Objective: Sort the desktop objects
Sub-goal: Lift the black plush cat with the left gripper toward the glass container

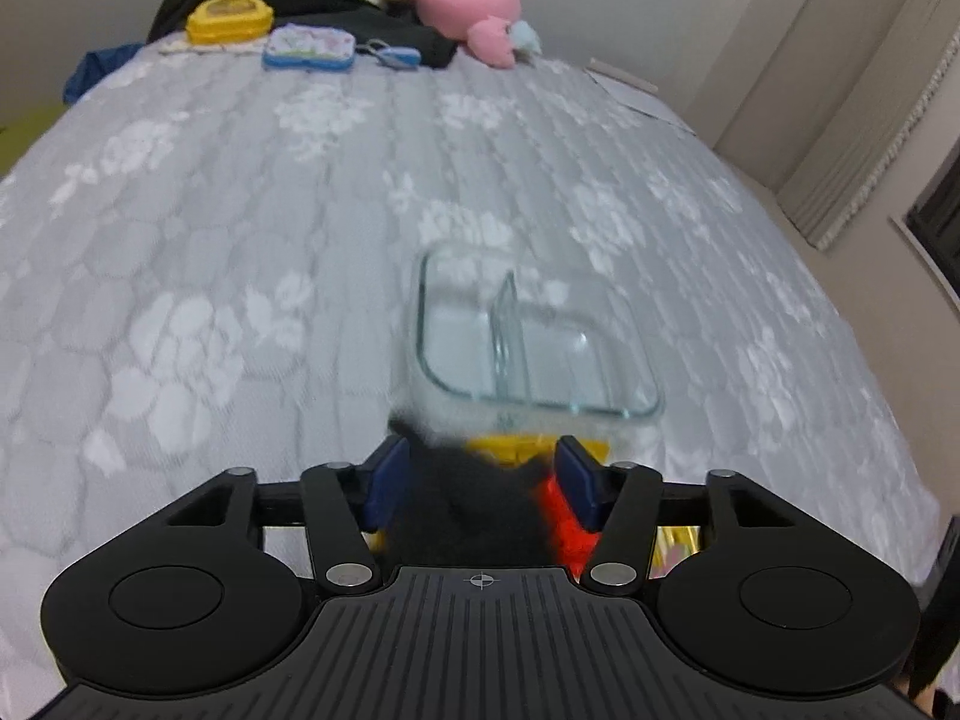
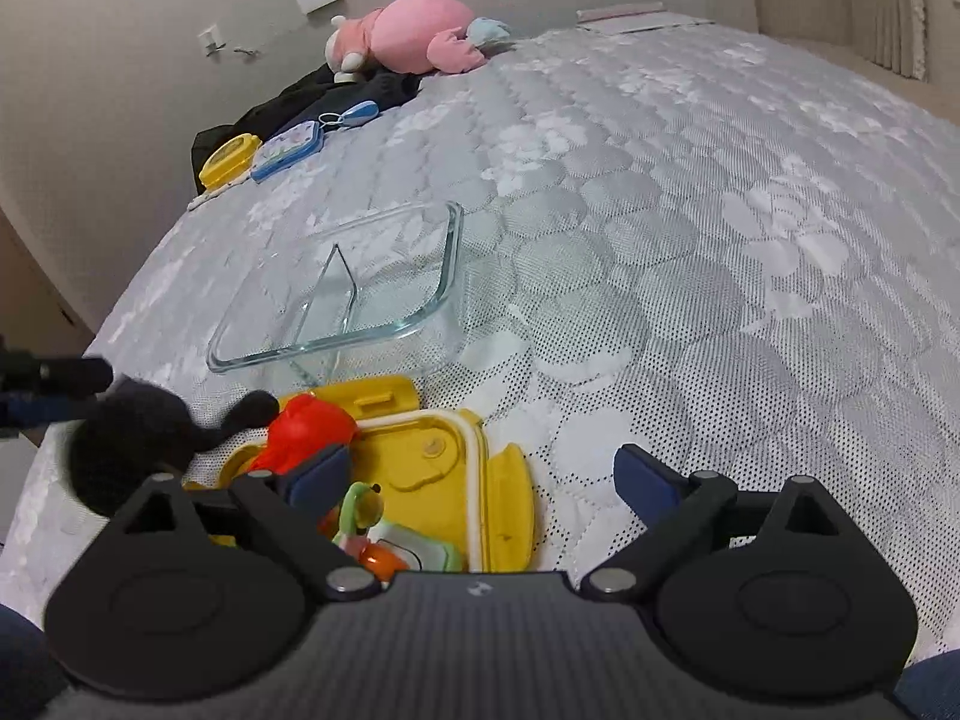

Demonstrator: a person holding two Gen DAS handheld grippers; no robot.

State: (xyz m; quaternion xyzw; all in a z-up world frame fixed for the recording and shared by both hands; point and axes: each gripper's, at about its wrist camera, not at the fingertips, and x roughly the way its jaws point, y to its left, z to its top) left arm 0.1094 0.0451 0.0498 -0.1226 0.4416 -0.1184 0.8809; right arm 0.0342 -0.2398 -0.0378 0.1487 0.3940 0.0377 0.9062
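My left gripper (image 1: 477, 486) is shut on a black fuzzy toy (image 1: 474, 504), held just above the near edge of the mattress; the toy also shows in the right wrist view (image 2: 132, 444). A clear glass container with a divider (image 1: 528, 336) sits just beyond it, seen also in the right wrist view (image 2: 360, 294). A yellow lid (image 2: 432, 468) lies upside down near me with a red toy (image 2: 306, 432) on it and a small green and orange toy (image 2: 384, 534). My right gripper (image 2: 480, 480) is open and empty above the lid's right side.
A pink plush (image 2: 414, 30) lies at the far end on dark clothing (image 2: 312, 96). A yellow box (image 2: 231, 159), a blue-rimmed tin (image 2: 288, 150) and a blue keyring item (image 2: 354, 114) sit near it. The quilted grey mattress (image 2: 690, 240) stretches to the right.
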